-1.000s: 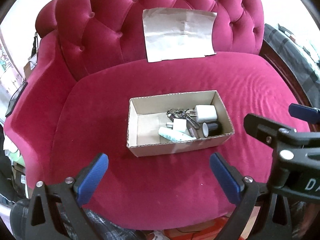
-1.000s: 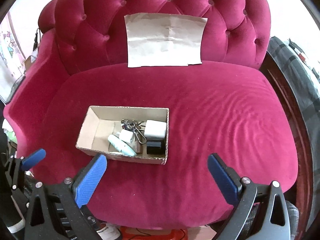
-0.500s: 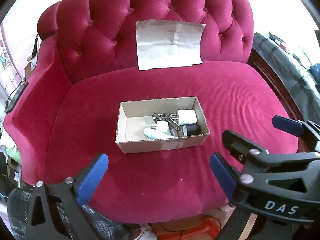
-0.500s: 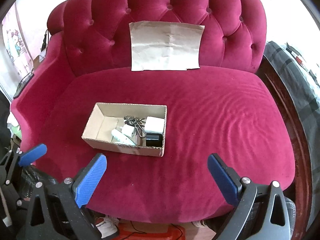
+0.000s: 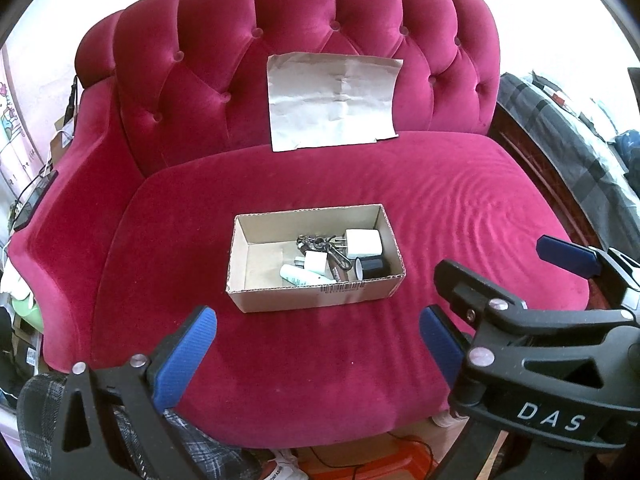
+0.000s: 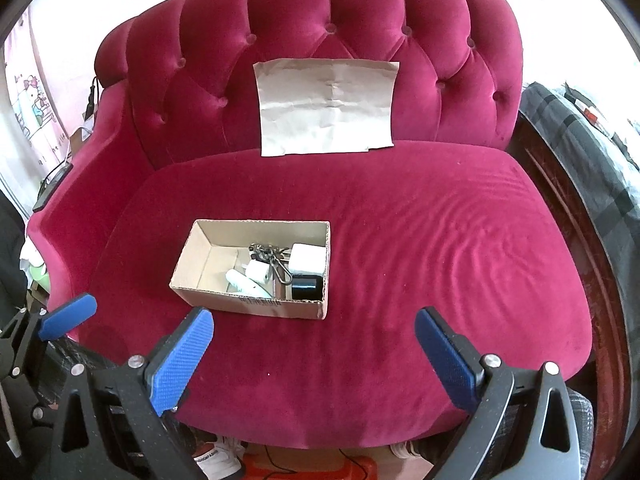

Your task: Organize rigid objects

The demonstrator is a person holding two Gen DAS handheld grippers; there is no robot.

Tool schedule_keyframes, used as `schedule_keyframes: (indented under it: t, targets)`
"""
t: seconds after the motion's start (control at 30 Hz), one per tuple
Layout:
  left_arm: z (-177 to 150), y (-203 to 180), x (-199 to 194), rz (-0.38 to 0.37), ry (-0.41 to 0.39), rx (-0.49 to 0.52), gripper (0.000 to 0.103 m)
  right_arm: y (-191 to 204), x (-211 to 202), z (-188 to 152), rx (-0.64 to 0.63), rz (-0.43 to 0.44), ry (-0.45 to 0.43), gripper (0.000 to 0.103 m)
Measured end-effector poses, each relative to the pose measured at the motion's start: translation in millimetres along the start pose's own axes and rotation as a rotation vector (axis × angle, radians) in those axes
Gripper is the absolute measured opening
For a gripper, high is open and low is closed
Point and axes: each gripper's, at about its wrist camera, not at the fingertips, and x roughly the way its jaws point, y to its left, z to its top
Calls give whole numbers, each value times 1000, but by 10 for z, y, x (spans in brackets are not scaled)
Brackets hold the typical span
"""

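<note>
With both tools held back off the seat's front edge, we see the left gripper spread wide with nothing between its blue pads, and the right gripper likewise released and empty. In the left wrist view the right gripper also shows from the side at lower right, black frame marked DAS, well apart from the box.

Ahead of both sits the cardboard box, open-topped, resting flat on the sofa seat a bit left of the middle, barcode label on its near wall. Its contents are bunched at the right end: a white charger against the far right corner, a black cylindrical item just in front of it, a smaller white plug to the left, a pale tube lying near the front wall, and a key bunch with carabiner between them. We cannot tell what the black item is. The left half of the box shows bare cardboard.

Farther out, a creased paper sheet leans against the tufted crimson backrest. A dark plaid fabric lies off to the right.
</note>
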Motion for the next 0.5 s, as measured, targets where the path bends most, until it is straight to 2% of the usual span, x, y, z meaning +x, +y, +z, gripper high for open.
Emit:
schedule_keyframes:
  t: [0.5]
  targets:
    - [5, 7, -18, -2, -2, -12, 103, -1, -18, -1, 1, -1, -12, 103]
